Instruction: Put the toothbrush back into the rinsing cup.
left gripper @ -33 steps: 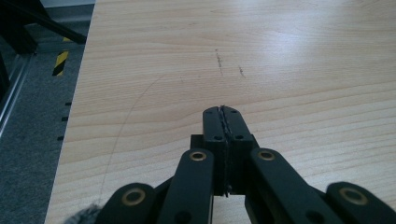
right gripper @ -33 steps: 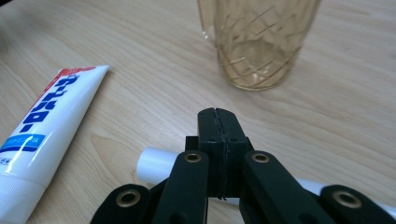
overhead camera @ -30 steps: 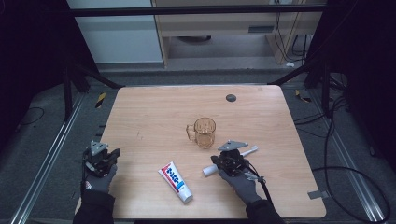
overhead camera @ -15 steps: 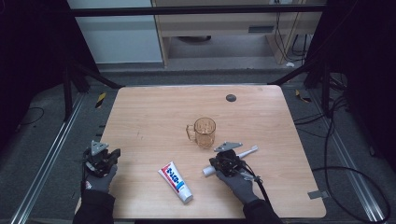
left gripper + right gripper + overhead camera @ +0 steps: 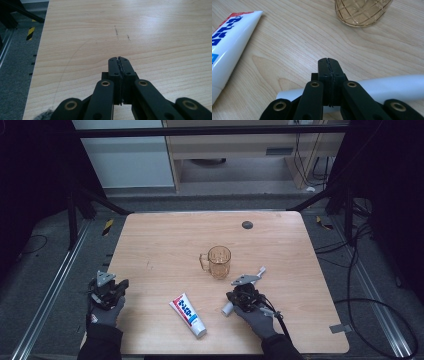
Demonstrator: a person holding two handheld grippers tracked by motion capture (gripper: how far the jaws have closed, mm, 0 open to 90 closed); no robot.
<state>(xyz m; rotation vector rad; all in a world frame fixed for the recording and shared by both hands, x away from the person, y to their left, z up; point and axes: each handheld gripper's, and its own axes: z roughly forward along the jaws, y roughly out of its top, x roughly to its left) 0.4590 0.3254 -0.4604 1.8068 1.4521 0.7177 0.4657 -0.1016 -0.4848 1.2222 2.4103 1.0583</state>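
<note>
An amber glass mug (image 5: 219, 261) stands upright near the table's middle, and its patterned base (image 5: 362, 12) is ahead of my right gripper. A white toothpaste tube (image 5: 188, 315) (image 5: 232, 42) lies flat at the front, left of that gripper. A white stick-like cylinder (image 5: 228, 308) (image 5: 387, 87) lies on the wood, crossing under my right gripper (image 5: 242, 290) (image 5: 328, 61). That gripper's jaws are shut above it with nothing between them. My left gripper (image 5: 107, 285) (image 5: 119, 60) rests by the table's left edge, shut and empty, over bare wood.
A small dark disc (image 5: 247, 225) lies at the far side of the wooden table (image 5: 160, 245). Black frame posts and cables surround the table, and a metal rail (image 5: 45, 295) runs along the floor on the left.
My right gripper has edged slightly to the left over the white cylinder. The left gripper, mug and tube have stayed where they were.
</note>
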